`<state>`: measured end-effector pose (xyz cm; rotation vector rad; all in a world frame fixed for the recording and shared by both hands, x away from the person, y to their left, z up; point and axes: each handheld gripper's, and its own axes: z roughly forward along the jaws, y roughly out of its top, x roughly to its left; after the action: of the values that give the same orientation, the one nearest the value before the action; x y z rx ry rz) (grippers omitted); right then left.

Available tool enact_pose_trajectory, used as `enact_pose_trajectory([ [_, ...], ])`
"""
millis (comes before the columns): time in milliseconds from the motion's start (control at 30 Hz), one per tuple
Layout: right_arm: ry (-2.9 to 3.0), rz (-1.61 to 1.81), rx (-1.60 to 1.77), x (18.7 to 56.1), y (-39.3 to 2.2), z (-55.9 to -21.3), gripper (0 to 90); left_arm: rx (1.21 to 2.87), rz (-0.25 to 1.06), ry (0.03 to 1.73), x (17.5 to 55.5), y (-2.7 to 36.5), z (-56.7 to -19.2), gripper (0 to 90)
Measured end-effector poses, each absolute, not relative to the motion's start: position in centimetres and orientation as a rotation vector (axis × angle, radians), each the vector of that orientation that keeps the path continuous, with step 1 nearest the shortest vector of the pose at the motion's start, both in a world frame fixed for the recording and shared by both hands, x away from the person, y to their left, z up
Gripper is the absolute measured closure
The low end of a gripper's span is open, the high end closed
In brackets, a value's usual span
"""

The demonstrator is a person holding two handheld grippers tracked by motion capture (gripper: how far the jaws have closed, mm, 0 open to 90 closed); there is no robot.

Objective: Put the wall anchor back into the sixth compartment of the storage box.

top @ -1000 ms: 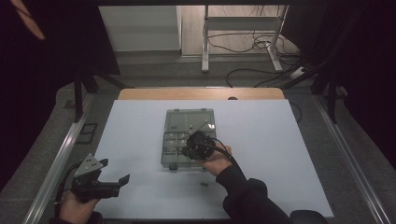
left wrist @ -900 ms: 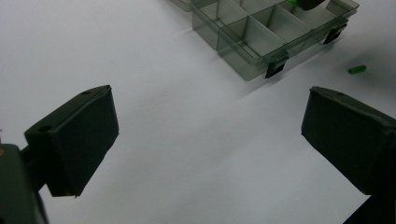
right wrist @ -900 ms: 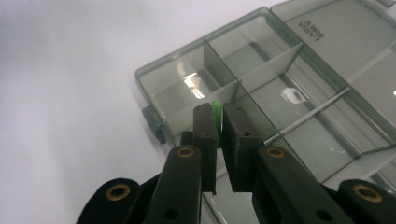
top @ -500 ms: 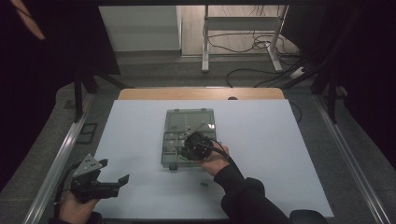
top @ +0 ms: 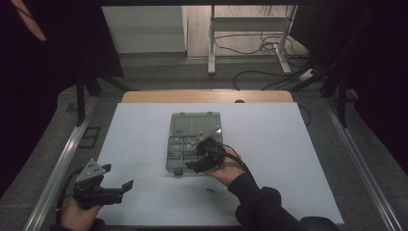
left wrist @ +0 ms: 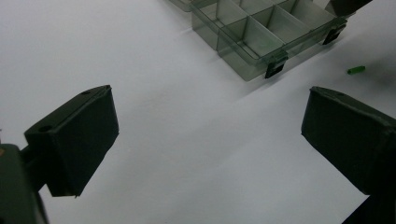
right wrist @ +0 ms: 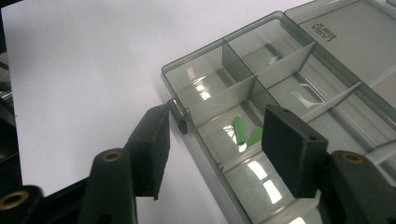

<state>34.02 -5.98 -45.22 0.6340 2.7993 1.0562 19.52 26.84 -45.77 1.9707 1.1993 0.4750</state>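
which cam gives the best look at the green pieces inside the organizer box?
Right gripper view: two green pieces lie in a compartment of the clear box, seen close between the right gripper jaws, which have just been opening. The high view shows the box too small to make them out. The left gripper view shows compartments near its top edge, no pieces discernible.

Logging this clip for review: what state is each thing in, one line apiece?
Organizer box: lid open, lying flat behind.
Two green pieces: lying in one compartment, touching nothing else.
Loose green piece: on the table, outside the box.
Right gripper: jaws just opened, nothing between them.
Left gripper: open, over bare table.
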Motion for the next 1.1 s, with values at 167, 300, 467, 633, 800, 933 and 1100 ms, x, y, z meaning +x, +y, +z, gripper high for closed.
enact_pose_trajectory([
  [167, 2.816, 1.079, 0.611, 33.5, -6.4, -44.8, 29.3, 1.970, 0.474, 1.200, 19.5, 26.9, -45.8, 4.4],
  [300, 2.810, 1.097, 0.581, 32.9, -6.8, -44.5, 19.3, 1.969, 0.474, 1.199, 19.5, 26.8, -45.8, 4.4],
  [467, 2.805, 1.061, 0.587, 32.3, -7.3, -44.6, 7.4, 1.969, 0.474, 1.199, 19.5, 26.9, -45.8, 4.4],
  [633, 2.785, 1.025, 0.582, 31.7, -7.6, -44.7, 0.8, 1.967, 0.474, 1.200, 19.5, 26.9, -45.8, 4.4],
  [800, 2.777, 1.011, 0.574, 31.2, -8.5, -44.6, 0.0, 1.964, 0.471, 1.201, 19.5, 26.9, -45.8, 4.4],
  [933, 2.778, 0.985, 0.585, 30.9, -9.1, -44.7, 0.0, 1.962, 0.468, 1.202, 19.5, 26.9, -45.8, 4.4],
  [1100, 2.786, 0.957, 0.616, 30.5, -9.6, -45.0, 0.0, 1.963, 0.469, 1.201, 19.5, 26.9, -45.7, 4.4],
])
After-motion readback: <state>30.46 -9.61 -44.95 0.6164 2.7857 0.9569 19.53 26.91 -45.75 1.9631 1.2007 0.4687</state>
